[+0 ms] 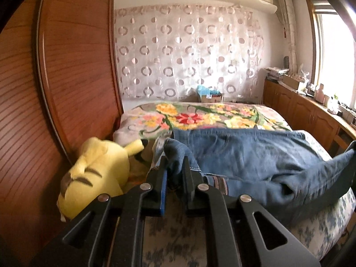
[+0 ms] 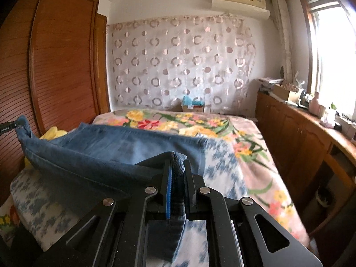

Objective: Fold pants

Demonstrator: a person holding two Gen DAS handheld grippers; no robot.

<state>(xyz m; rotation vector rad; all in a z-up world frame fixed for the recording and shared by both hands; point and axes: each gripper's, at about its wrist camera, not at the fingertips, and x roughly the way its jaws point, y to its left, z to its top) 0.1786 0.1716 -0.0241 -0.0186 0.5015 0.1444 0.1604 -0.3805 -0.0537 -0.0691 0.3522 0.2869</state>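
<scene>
Pants [image 1: 255, 155] of blue denim lay across the bed [image 1: 200, 115], one edge lifted between both grippers. Left of the left gripper [image 1: 175, 162] sat a yellow plush toy [image 1: 98, 173]; its fingers pinched a denim corner. The right gripper [image 2: 176, 166] had its fingers clamped on the other corner, bed beyond them.

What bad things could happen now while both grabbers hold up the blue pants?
The left gripper pinches only a small bunched corner of the jeans, so the cloth might slip out. The yellow plush toy lies right beside that corner and may get dragged or covered. The edge between the grips sags, so the fold might land crooked.
</scene>
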